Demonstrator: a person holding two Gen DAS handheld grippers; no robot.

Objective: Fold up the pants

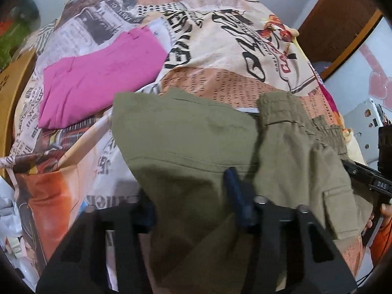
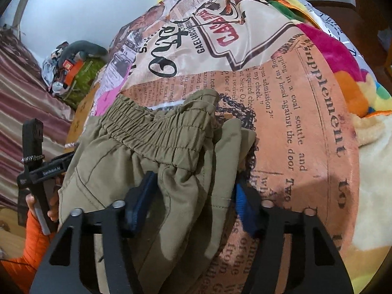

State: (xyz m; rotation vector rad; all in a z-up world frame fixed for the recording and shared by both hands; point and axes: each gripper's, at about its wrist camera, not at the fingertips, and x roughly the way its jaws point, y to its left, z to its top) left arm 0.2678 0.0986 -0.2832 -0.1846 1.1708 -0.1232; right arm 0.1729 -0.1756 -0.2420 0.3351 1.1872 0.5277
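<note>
The olive cargo pants [image 1: 186, 142] lie bunched on the bed's newspaper-print bedspread [image 2: 306, 134], elastic waistband [image 2: 152, 132] crumpled. Both grippers straddle the cloth with jaws spread: the left gripper [image 1: 193, 208] over a leg, the right gripper [image 2: 191, 196] near the waistband, seemingly poised to pinch

Bed cover: a newspaper-print spread [image 2: 281, 112] in peach, cream and black lettering fills most of both views.
Wall: pale and plain [image 2: 73, 7] beyond the bed's far edge.
Woodwork: dark brown door frame [image 1: 335, 27] at the bed's far right corner.
Blanket: a plush rainbow-coloured throw [image 2: 343, 58] along the right edge.
Left side: striped maroon-and-tan fabric [image 2: 22, 93], with a grey soft toy [image 2: 83, 50] near the far left corner.
</note>
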